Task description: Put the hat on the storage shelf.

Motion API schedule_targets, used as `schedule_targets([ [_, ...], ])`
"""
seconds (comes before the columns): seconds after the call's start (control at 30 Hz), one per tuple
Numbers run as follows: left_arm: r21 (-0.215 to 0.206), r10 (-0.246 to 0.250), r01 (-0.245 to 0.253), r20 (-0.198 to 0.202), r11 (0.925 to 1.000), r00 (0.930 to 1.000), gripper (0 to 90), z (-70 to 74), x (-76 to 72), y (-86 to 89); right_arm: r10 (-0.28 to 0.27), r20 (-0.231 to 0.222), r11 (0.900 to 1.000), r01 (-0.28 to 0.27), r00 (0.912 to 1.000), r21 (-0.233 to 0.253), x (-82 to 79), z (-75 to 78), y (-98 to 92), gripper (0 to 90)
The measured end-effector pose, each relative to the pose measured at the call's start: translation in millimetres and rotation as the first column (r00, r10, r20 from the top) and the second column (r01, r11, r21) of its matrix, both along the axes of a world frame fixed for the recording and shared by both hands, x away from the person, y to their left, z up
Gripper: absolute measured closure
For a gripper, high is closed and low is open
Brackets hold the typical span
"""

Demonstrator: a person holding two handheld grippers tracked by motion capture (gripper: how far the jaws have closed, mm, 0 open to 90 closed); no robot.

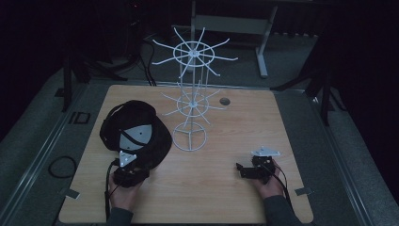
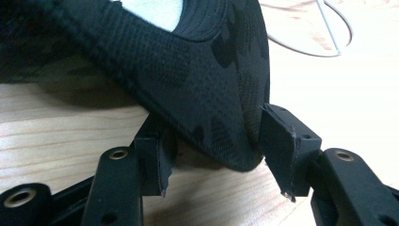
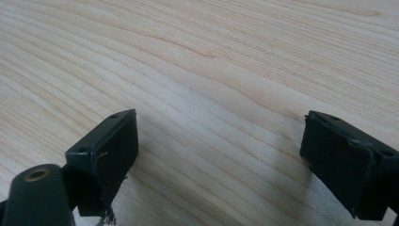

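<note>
A black cap (image 1: 136, 132) lies upside down on the left of the wooden table (image 1: 226, 141), its pale lining facing up. My left gripper (image 1: 133, 163) sits at the cap's near edge. In the left gripper view the brim (image 2: 207, 94) dips between the two jaws of this gripper (image 2: 219, 155), which stand apart on either side of it, open. At the table's near right, my right gripper (image 1: 239, 169) points left. Its jaws (image 3: 219, 155) are spread wide over bare wood, holding nothing.
A white wire display rack (image 1: 190, 94) with two tiers of spoked hooks stands at the table's middle, just right of the cap; its ring base (image 2: 329, 42) lies beyond the brim. A small round hole (image 1: 225, 101) is in the tabletop behind it.
</note>
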State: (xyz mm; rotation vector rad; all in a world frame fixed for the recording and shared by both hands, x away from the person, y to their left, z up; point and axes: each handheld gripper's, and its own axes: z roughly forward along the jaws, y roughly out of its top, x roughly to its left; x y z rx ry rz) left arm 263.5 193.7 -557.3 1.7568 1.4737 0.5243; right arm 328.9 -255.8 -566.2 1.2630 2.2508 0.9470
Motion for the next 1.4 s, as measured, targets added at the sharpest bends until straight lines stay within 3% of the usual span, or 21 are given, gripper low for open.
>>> schedule_targets([
  [0.33,-0.008,-0.004,0.004,-0.035,1.0000,0.9994,46.8,-7.0,13.2,-8.1,0.000,0.000,1.000,0.000,1.0000,0.000,0.0,0.0,0.0,11.7],
  [0.57,-0.045,-0.019,0.018,-0.027,0.9988,0.9994,59.3,-3.3,15.4,-6.3,0.001,0.001,1.000,-0.001,1.0000,0.000,0.1,0.0,0.0,11.7],
  [0.7,-0.057,-0.018,0.018,-0.007,0.9982,0.9998,63.8,3.1,15.1,-0.1,0.000,0.000,1.000,0.000,1.0000,0.000,0.0,0.0,0.0,11.7],
  [0.83,-0.069,0.015,-0.012,0.042,0.9975,0.9990,66.1,7.7,14.3,4.2,0.000,0.000,1.000,0.000,1.0000,0.000,0.0,0.0,0.0,11.7],
  [0.93,-0.058,0.029,-0.026,0.056,0.9980,0.9980,62.0,6.8,17.4,2.2,0.001,0.002,1.000,-0.001,1.0000,-0.001,0.1,-0.1,-0.1,11.7],
  [1.03,-0.051,0.029,-0.027,0.034,0.9984,0.9990,53.1,0.3,24.6,-2.8,0.001,0.002,1.000,-0.001,1.0000,-0.001,0.1,-0.1,-0.1,11.7],
  [1.1,-0.042,0.028,-0.027,0.026,0.9987,0.9993,52.9,-1.3,28.3,-6.1,0.001,0.002,1.000,-0.001,1.0000,-0.001,0.1,-0.1,-0.1,11.7],
  [1.2,-0.042,0.025,-0.023,0.031,0.9989,0.9992,60.1,-0.5,29.5,-7.1,0.000,0.000,1.000,0.000,1.0000,0.000,0.0,0.0,0.0,11.7],
  [1.23,-0.073,0.021,-0.018,0.032,0.9972,0.9993,63.6,0.5,29.8,-5.2,0.001,0.001,1.000,-0.001,1.0000,0.000,0.1,0.0,-0.1,11.7],
  [1.33,-0.079,0.022,-0.020,0.025,0.9966,0.9994,66.9,2.5,30.2,-3.6,0.001,0.002,1.000,-0.001,1.0000,-0.001,0.1,-0.1,-0.1,11.7],
  [1.4,-0.109,0.003,0.000,0.031,0.9940,0.9995,69.7,7.4,29.9,0.3,0.000,0.000,1.000,0.000,1.0000,0.000,0.0,0.0,0.0,11.7],
])
